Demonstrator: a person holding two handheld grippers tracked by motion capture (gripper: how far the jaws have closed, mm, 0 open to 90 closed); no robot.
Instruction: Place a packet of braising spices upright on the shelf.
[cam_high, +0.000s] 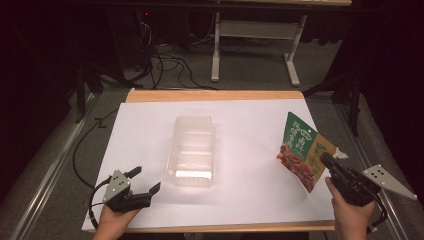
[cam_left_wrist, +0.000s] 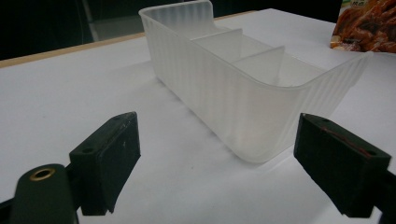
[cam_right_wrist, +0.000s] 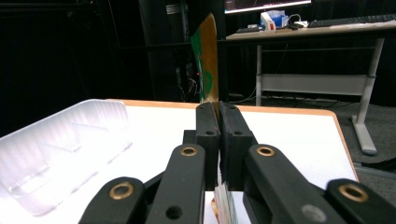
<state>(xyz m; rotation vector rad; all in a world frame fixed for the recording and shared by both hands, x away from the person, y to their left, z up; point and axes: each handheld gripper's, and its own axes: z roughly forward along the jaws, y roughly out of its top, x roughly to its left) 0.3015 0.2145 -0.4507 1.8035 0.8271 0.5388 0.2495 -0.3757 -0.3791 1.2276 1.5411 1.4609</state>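
A clear plastic tray with dividers stands in the middle of the white table sheet; the left gripper view shows its ribbed wall and inner partitions. My left gripper rests near the front left edge, its jaws open and empty, pointing at the tray's near end. My right gripper is shut on a green and orange snack packet, held up over the sheet's right side. In the right gripper view the packet stands on edge, pinched between the closed pads.
The table's wooden rim runs along the far side. Beyond it a white desk frame and cables stand on the dark floor. A desk with a keyboard shows behind the packet. Bare sheet lies around the tray.
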